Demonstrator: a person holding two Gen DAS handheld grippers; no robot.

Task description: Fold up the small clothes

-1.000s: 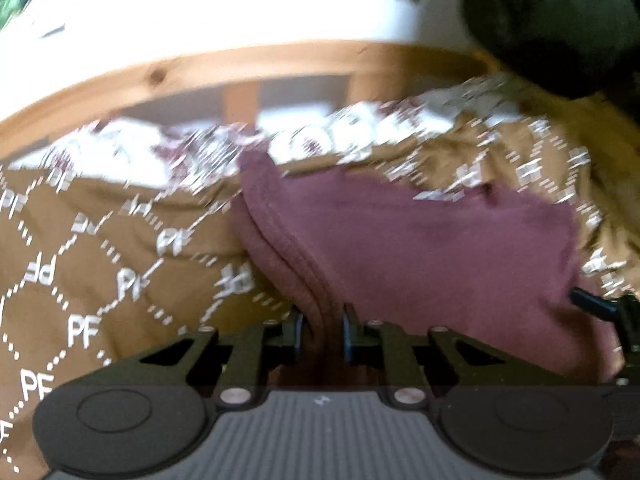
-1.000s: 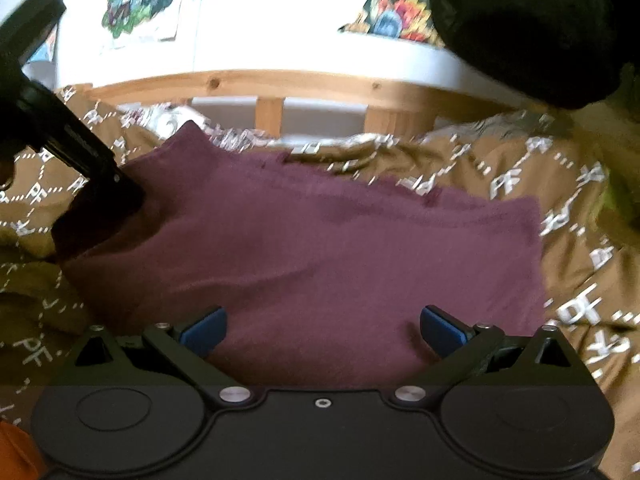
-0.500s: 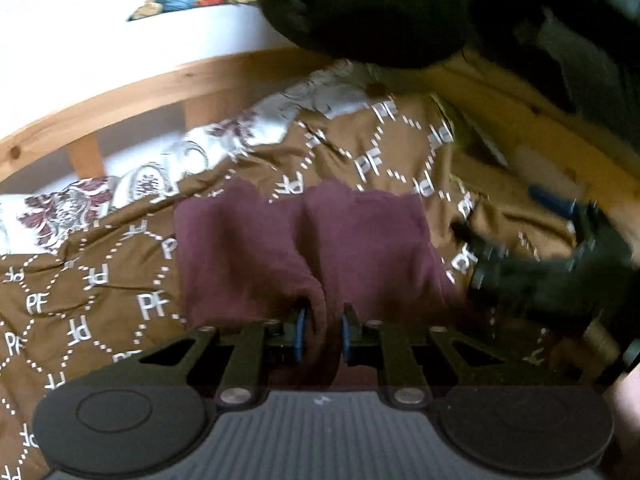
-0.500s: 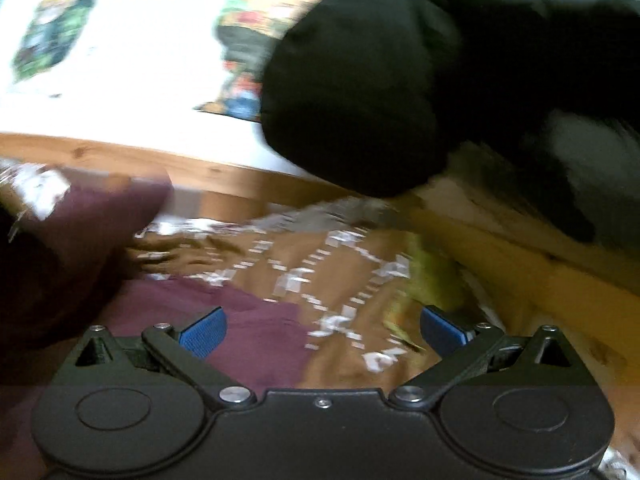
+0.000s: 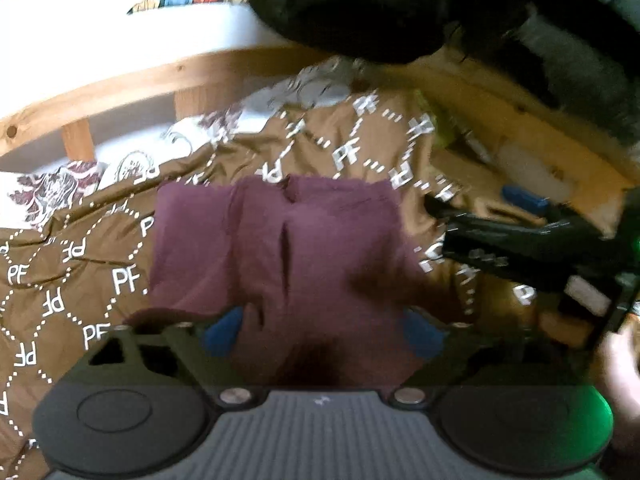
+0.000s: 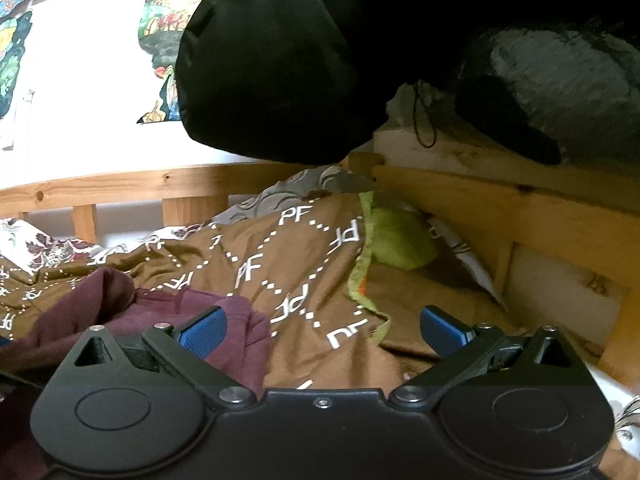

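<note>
A maroon garment (image 5: 280,248) lies folded in a rough rectangle on the brown blanket (image 5: 72,264) printed with white PF letters. My left gripper (image 5: 322,334) is open just above its near edge, with blue pads (image 5: 224,332) apart and nothing between them. My right gripper (image 6: 322,326) is open and empty, over the blanket to the right of the garment (image 6: 120,312). It also shows in the left wrist view (image 5: 520,236) at the right, blurred.
A wooden bed rail (image 6: 500,204) runs along the back and right side. A large black bundle (image 6: 280,60) hangs above the far corner. A lime green cloth (image 6: 400,240) lies by the rail. A floral sheet (image 5: 52,192) shows at back left.
My left gripper has opened and let go of the maroon garment, which now lies folded over. My right gripper has swung right, away from the garment, still open.
</note>
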